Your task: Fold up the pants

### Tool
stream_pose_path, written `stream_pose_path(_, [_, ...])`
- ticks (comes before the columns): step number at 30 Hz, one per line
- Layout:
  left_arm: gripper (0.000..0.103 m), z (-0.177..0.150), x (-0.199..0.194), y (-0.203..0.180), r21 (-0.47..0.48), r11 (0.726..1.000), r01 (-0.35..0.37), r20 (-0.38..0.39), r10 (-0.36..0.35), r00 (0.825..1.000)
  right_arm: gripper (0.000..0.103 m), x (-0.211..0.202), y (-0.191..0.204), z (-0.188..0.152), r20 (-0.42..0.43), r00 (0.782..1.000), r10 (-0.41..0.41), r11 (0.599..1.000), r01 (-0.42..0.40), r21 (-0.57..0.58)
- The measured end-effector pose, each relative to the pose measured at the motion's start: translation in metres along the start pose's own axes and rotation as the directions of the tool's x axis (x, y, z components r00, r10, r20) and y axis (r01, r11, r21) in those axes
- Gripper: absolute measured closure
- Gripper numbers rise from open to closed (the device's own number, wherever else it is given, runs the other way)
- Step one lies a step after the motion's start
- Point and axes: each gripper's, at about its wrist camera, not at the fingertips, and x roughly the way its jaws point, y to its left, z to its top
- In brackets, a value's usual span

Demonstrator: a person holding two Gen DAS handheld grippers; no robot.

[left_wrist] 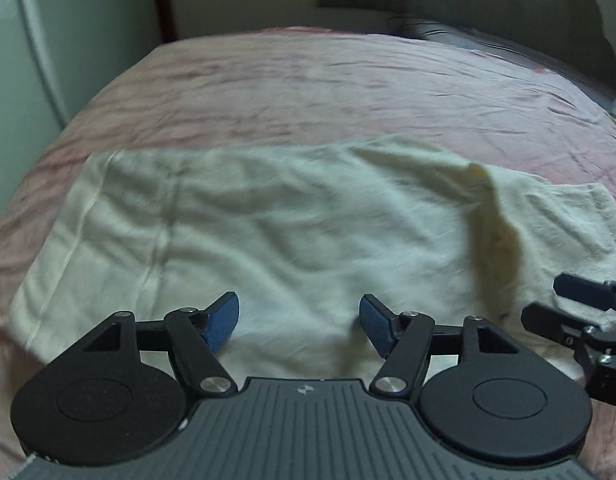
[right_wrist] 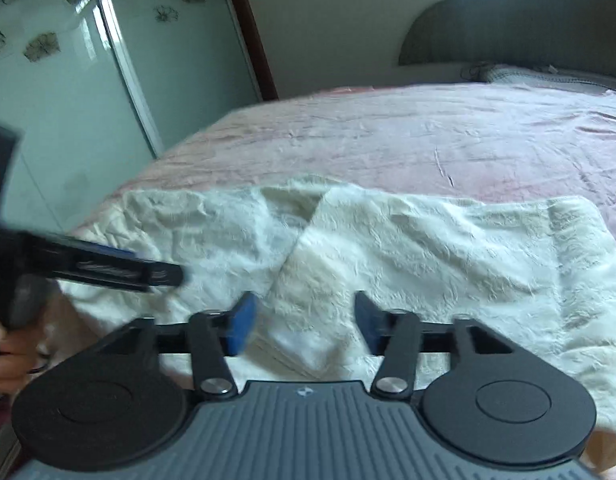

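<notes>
Cream-white pants [left_wrist: 268, 216] lie spread across the near part of a pink bedspread [left_wrist: 308, 92], with a raised fold at the right. They also show in the right wrist view [right_wrist: 427, 248], with a diagonal fold line left of centre. My left gripper [left_wrist: 299, 322] is open and empty just above the pants' near edge. My right gripper [right_wrist: 304, 320] is open and empty above the cloth. The right gripper's fingers [left_wrist: 579, 292] show at the right edge of the left wrist view. The left gripper [right_wrist: 108, 264] reaches in from the left of the right wrist view.
The pink bedspread [right_wrist: 427, 132] stretches far beyond the pants. A dark headboard [right_wrist: 527, 20] and a pillow [right_wrist: 547, 76] stand at the far right. A pale green wardrobe door [right_wrist: 68, 80] with flower marks is on the left. A hand [right_wrist: 4, 360] shows at the left edge.
</notes>
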Motion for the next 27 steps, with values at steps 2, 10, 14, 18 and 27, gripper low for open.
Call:
stream_pose_path(2, [0.033,-0.004,-0.002,0.011,-0.017,1.000,-0.015,0.004,0.015,1.000,0.043,0.005,0.006,-0.004,-0.056,0.998,-0.032,0.999,0.031,-0.029])
stream_pose_path(10, [0.029,-0.008,-0.008,0.012,-0.003,0.999,-0.032,0.032,0.032,0.999,0.043,-0.005,0.018,-0.006,0.027,0.998,-0.054,0.998,0.055,-0.035])
stream_pose_path(14, [0.028,-0.010,-0.008,0.012,-0.002,1.000,-0.031,0.036,0.031,0.999,0.043,0.003,0.020,-0.010,-0.030,0.997,-0.075,0.996,0.074,-0.047])
stream_pose_path(18, [0.027,-0.011,-0.012,0.016,0.001,1.000,-0.031,0.042,0.031,0.999,0.042,-0.001,0.033,-0.006,-0.009,0.996,-0.091,0.993,0.090,-0.076])
stream_pose_path(27, [0.023,-0.018,-0.053,0.126,-0.360,0.933,-0.006,0.069,0.033,0.997,0.042,0.007,0.170,-0.014,0.044,0.998,0.035,0.806,-0.002,-0.593])
